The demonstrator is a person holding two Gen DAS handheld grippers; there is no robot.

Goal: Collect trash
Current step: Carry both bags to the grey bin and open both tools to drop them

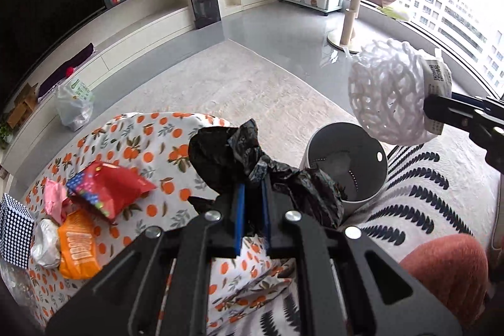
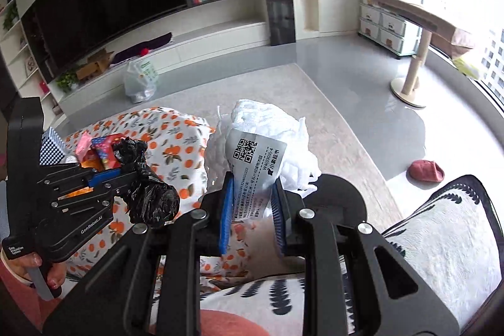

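Black bag (image 1: 252, 159) pinched in left tool (image 1: 252, 178); right tool (image 2: 253, 200) clamps white foam net (image 2: 261, 140).

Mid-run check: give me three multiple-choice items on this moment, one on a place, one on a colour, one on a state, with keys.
1. Where is the bin?
A. on the floor beside the cloth-covered surface
B. on the bookshelf
C. on the cat-tree platform

2. What colour is the bag in the left gripper?
A. white
B. black
C. orange

3. How is the right gripper?
A. open, empty
B. shut on the white foam net
C. out of view

Key: A, the bin stands below the edge; B, crumpled black plastic; B, jaws pinch its labelled wrap.
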